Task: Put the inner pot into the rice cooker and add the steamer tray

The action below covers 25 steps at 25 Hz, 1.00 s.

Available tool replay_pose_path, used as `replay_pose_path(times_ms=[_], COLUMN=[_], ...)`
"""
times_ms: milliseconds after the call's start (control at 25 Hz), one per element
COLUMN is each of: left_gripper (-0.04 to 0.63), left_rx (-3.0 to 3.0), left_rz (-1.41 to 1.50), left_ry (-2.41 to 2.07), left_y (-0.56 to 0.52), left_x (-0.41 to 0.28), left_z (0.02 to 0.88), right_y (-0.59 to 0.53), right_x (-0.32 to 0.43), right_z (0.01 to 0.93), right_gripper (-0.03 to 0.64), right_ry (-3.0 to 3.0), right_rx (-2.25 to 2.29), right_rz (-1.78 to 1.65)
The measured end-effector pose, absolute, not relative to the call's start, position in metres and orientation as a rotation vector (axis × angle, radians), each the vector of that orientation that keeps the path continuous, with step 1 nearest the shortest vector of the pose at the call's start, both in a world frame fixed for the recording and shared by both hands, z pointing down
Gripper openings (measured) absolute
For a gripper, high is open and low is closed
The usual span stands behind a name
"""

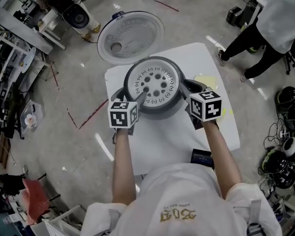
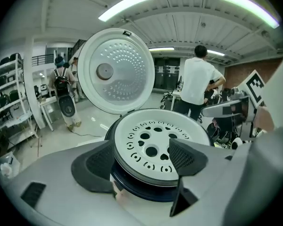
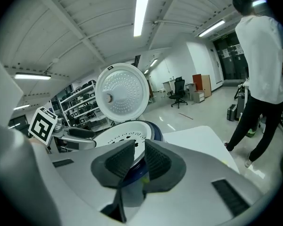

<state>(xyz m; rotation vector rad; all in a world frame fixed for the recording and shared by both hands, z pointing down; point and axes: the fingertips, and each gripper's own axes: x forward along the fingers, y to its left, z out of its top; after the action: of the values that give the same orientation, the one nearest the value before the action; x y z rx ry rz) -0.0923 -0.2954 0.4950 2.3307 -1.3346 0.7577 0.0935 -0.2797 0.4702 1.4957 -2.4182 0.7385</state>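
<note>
The rice cooker (image 1: 160, 113) stands on the white table (image 1: 172, 141) with its round lid (image 1: 130, 36) swung open at the far side. The white perforated steamer tray (image 1: 154, 85) lies level in the cooker's mouth and hides the inner pot. My left gripper (image 1: 140, 100) is at the cooker's near-left rim, open wide; in the left gripper view its pads (image 2: 101, 161) flank the tray (image 2: 155, 135) without touching it. My right gripper (image 1: 184, 88) is at the cooker's right side, its jaws narrowly open (image 3: 140, 159) with the tray's edge (image 3: 120, 136) showing beyond the gap.
A person (image 1: 270, 18) stands on the floor beyond the table's far right corner. A dark flat device (image 1: 201, 157) lies near the table's front edge and a yellowish sheet (image 1: 204, 81) by the right gripper. Cables and gear (image 1: 285, 146) crowd the floor at right.
</note>
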Motion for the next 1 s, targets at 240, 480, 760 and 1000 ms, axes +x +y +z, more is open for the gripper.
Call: replay_pose_path(times_ms=[240,480,760,1000], left_gripper=[0.291,0.138,0.017,0.017], left_rx=[2.389,2.429,2.423,2.452], left_rz=[0.546,0.4,0.257,0.188], left_ry=[-1.398,-1.397,-1.348,-1.328], left_y=[-0.278,-0.238,-0.19,-0.165], left_x=[-0.095,-0.103,-0.111,-0.11], left_z=[0.472,0.46,0.456,0.453], right_y=[-0.255,-0.214,-0.171,-0.15], right_x=[0.093,0.072,0.057,0.062], right_z=[0.453,0.438,0.424,0.428], right_gripper=[0.049,0.011,0.011,0.011], right_ry=[-2.524,-2.683,-2.636,-2.541], right_rx=[1.53,1.537,1.655,1.732], right_rz=[0.76,0.861,0.623,0.502])
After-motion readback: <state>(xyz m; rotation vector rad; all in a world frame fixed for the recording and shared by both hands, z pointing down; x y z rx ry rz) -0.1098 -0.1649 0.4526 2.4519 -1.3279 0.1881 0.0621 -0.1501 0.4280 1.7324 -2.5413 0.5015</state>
